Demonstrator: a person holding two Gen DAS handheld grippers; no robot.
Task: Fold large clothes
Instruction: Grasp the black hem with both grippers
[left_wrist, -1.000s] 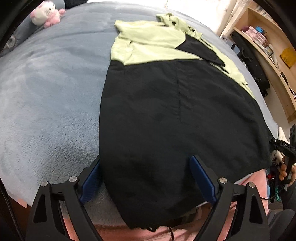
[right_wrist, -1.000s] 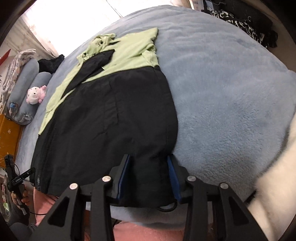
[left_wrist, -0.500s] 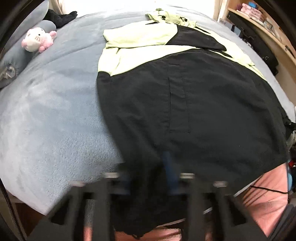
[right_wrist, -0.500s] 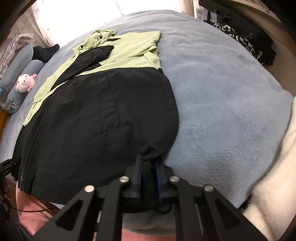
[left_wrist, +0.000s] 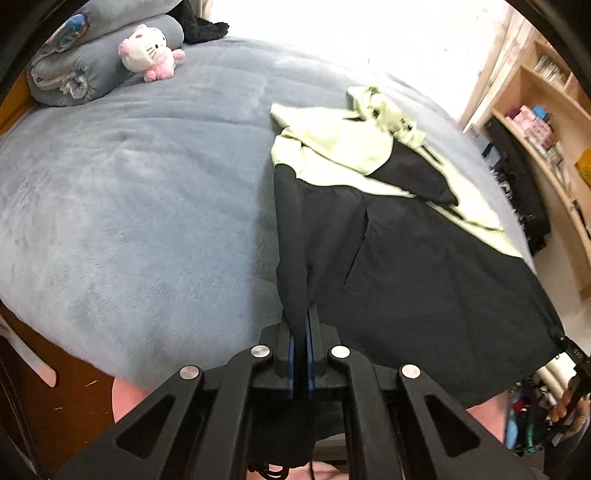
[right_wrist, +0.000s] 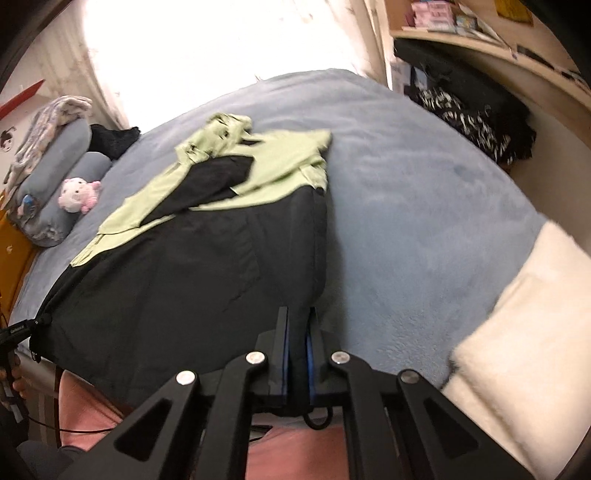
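A: Item one, left hand-held gripper (left_wrist: 300, 332)?
B: Pads pinched on the jacket's (left_wrist: 424, 280) near hem, left corner. Right hand-held gripper (right_wrist: 297, 332): likewise clamped on the opposite hem corner.
A: Lie of the garment?
B: On the bed (left_wrist: 129, 206), long axis running straight away from both grippers toward the green collar end; each gripper equally near its own corner.
A: Surroundings?
B: Plush toy (left_wrist: 149, 51) by rolled bedding, well apart; cream blanket (right_wrist: 524, 325) to the right. Fold path looks clear, though blur hides detail.

Left gripper (left_wrist: 300, 328) pinches black-green jacket (left_wrist: 424, 266) hem; bed (left_wrist: 129, 206) beneath
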